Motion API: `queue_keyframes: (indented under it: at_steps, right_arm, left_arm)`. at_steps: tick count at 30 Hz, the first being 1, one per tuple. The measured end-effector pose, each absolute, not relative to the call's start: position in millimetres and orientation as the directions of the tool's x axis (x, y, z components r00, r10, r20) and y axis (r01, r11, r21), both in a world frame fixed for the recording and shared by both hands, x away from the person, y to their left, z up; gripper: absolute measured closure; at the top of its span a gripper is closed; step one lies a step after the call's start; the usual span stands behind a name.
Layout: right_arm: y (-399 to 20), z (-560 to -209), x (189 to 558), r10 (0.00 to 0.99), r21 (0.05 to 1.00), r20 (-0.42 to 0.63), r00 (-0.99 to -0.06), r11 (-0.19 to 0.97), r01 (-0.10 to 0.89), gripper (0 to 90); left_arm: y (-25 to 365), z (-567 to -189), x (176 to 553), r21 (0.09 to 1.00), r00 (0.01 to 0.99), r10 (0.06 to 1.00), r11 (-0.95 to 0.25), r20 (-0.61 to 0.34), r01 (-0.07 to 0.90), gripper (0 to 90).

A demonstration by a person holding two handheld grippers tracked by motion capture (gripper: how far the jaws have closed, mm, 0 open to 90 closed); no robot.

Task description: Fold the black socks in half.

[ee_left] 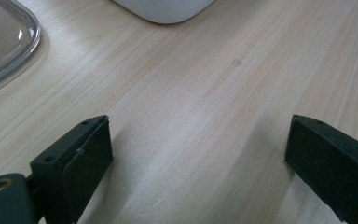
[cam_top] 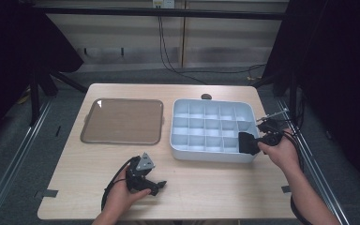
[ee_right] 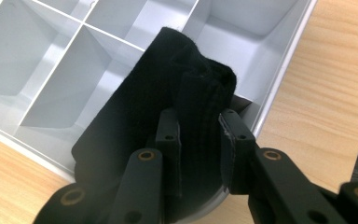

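A white divided box [cam_top: 187,140] stands on the wooden table right of centre. My right gripper [cam_top: 252,140] sits at its near right corner, shut on a folded black cloth [cam_top: 246,142]. In the right gripper view the black cloth [ee_right: 168,98] is pinched between the two pads [ee_right: 168,135] and hangs over the box's [ee_right: 279,74] corner compartments. My left gripper [cam_top: 158,186] rests low over the table near the front edge, held by a hand. Its jaws stand wide apart in the left gripper view [ee_left: 198,158], with bare wood between them.
A clear flat tray or lid [cam_top: 122,121] lies left of the box; its rim [ee_left: 14,51] shows in the left gripper view. A small dark object [cam_top: 206,97] sits behind the box. Cables trail from the right gripper off the table's right edge.
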State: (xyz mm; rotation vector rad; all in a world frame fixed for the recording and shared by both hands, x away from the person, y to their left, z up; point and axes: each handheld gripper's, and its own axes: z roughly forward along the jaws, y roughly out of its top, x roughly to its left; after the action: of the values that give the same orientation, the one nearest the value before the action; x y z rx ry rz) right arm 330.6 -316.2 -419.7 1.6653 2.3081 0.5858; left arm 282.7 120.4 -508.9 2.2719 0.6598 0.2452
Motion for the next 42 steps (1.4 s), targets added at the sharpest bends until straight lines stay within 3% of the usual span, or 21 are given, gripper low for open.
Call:
queue_keyframes:
  at_steps: [13, 27, 42]
  right_arm:
    - [-312.9, -414.2, 329.8, 0.94, 0.454, 0.014, -0.341, 0.297, 0.84, 66.9]
    - [-319.1, -409.1, 328.5, 0.948, 0.484, -0.07, -0.31, 0.304, 0.82, 46.9]
    - [-323.8, -419.3, 328.4, 0.957, 0.471, -0.041, -0.287, 0.272, 0.839, 44.7]
  left_arm:
    - [120.4, -508.9, 282.7, 0.709, 0.849, 0.528, -0.59, -0.022, 0.385, 6.8]
    - [120.4, -508.9, 282.7, 0.71, 0.849, 0.528, -0.59, -0.022, 0.385, 6.8]
    - [120.4, -508.9, 282.7, 0.709, 0.849, 0.528, -0.59, -0.022, 0.385, 6.8]
